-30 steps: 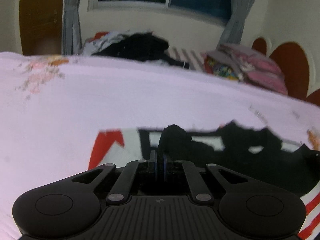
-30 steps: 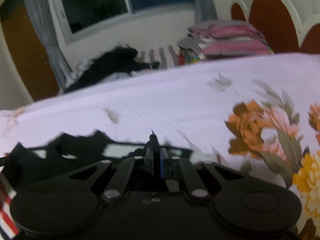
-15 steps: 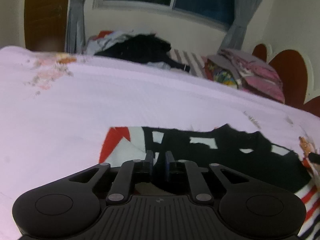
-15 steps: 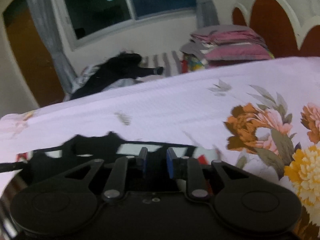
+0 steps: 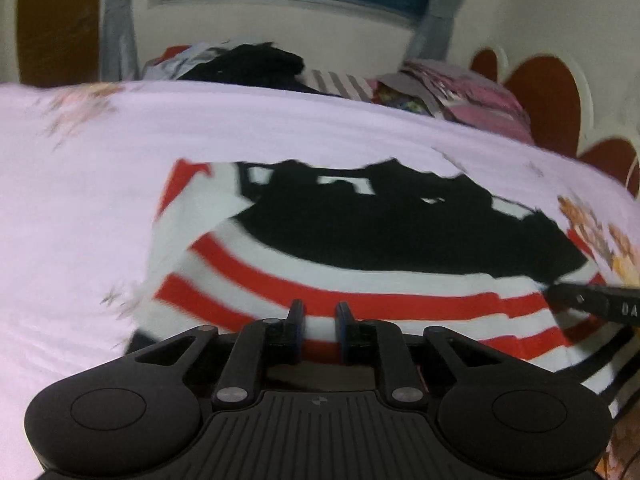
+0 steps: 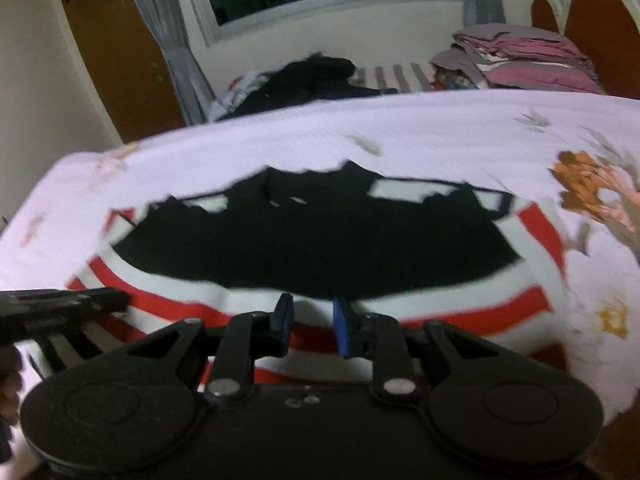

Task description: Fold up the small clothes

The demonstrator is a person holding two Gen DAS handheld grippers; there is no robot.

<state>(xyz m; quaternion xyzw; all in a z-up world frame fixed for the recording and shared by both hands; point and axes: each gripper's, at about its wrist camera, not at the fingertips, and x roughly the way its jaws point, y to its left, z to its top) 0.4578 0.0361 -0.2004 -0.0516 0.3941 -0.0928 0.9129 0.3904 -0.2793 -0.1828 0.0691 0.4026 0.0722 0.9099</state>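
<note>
A small garment (image 5: 360,240) with a black upper part and red and white stripes lies spread flat on the pale pink bed sheet (image 5: 100,200). It also shows in the right wrist view (image 6: 320,240). My left gripper (image 5: 320,312) is open and empty over the garment's striped near edge. My right gripper (image 6: 310,310) is open and empty over the same striped edge, further right. The right gripper's side shows at the right edge of the left wrist view (image 5: 592,300). The left gripper's side shows at the left edge of the right wrist view (image 6: 60,304).
A heap of dark and light clothes (image 5: 248,62) lies beyond the far edge of the bed under the window. A stack of folded pink and grey fabrics (image 6: 520,60) sits at the far right by the red and white headboard (image 6: 600,20). Orange flower prints (image 6: 592,188) mark the sheet.
Both grippers let go of the garment's far edge, opened and pulled back toward its near striped edge. The garment now lies flat with more of it in view.
</note>
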